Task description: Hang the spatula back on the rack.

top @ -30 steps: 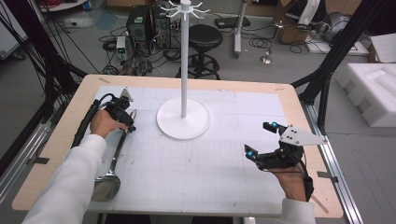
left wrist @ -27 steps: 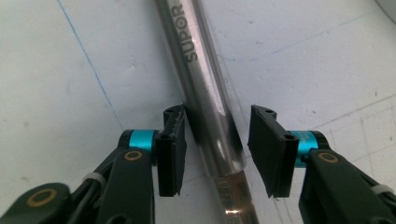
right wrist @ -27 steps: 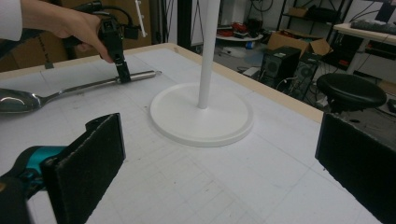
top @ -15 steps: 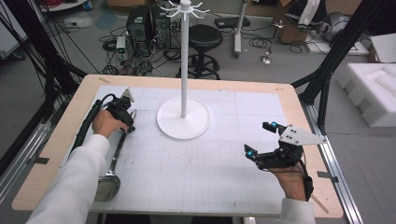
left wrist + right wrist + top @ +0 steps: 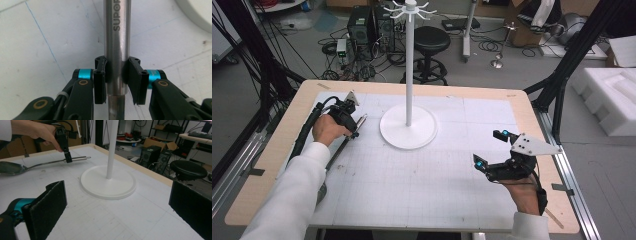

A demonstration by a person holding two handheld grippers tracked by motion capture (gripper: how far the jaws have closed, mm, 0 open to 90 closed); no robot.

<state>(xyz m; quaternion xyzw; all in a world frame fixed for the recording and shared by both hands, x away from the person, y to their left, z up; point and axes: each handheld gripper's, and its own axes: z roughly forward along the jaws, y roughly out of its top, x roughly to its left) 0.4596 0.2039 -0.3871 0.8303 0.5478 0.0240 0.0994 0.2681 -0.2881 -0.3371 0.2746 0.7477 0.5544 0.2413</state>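
A steel ladle (image 5: 343,145) lies along the left side of the white gridded mat, its bowl (image 5: 10,167) toward the near edge and partly under the person's sleeve. My left gripper (image 5: 354,131) is shut on the ladle's round handle (image 5: 117,37) close to its far end, one black pad on each side. From the right gripper view, the left gripper (image 5: 67,157) points straight down onto the handle (image 5: 77,159). My right gripper (image 5: 488,148) hovers at the right of the mat, open, with nothing between its wide-apart pads (image 5: 47,205).
A white hook stand rises from a round base (image 5: 408,131) at the mat's far centre, with a thin pole (image 5: 111,147) and hooks on top (image 5: 410,7). The wooden table edge (image 5: 542,130) frames the mat. A stool, computers and cables sit beyond the table.
The left forearm has swung slightly to the right over the ladle's bowl. Both grippers stay where they were.
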